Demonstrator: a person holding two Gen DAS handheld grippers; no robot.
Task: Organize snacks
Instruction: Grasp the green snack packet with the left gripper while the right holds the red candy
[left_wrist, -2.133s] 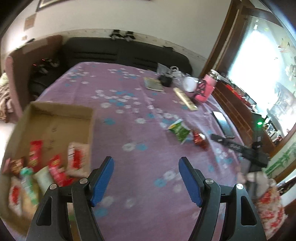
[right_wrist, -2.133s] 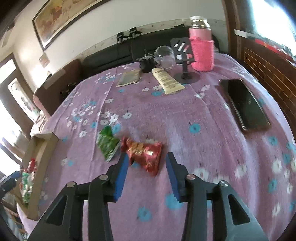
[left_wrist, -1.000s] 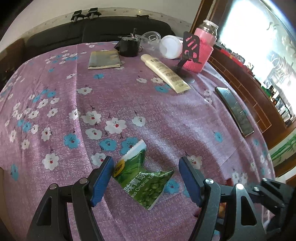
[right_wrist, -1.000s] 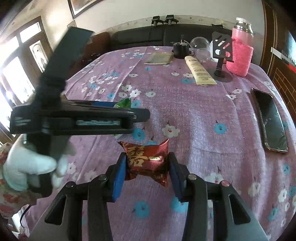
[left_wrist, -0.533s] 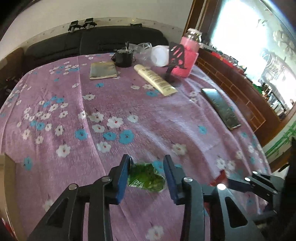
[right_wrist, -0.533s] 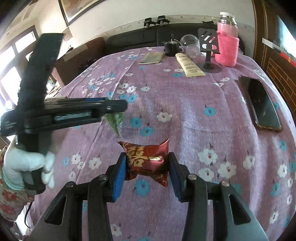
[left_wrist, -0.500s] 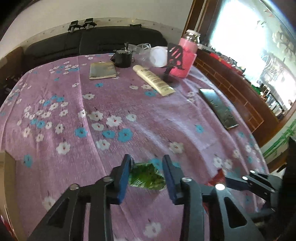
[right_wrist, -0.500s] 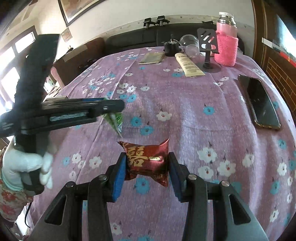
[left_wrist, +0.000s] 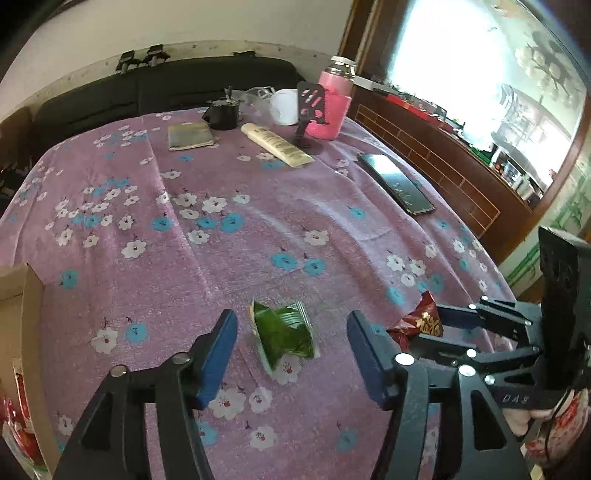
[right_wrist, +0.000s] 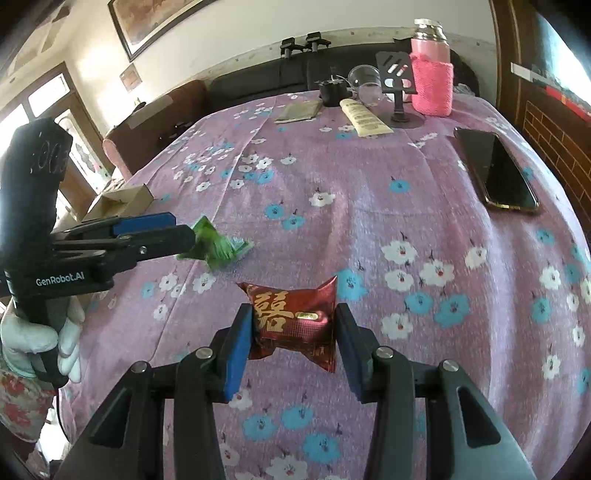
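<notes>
A green snack packet (left_wrist: 284, 334) lies crumpled on the purple flowered cloth between the spread fingers of my left gripper (left_wrist: 291, 349), which is open and not touching it. The packet also shows in the right wrist view (right_wrist: 218, 245), by the left gripper's tips (right_wrist: 173, 229). My right gripper (right_wrist: 293, 334) is shut on a red snack packet (right_wrist: 295, 321) with gold characters, held just above the cloth. That red packet (left_wrist: 421, 323) and the right gripper show at the right of the left wrist view. A cardboard box (left_wrist: 26, 332) with snacks sits at the left edge.
At the table's far end stand a pink bottle (right_wrist: 432, 74), a black phone stand (right_wrist: 399, 88), a cream tube (right_wrist: 364, 118), a dark cup (right_wrist: 332, 92), a clear cup (right_wrist: 365, 83) and a flat booklet (right_wrist: 299, 110). A black phone (right_wrist: 495, 173) lies at the right.
My left gripper has opened and let go of the green packet, which now lies on the cloth. My right gripper still holds the red packet and has barely moved.
</notes>
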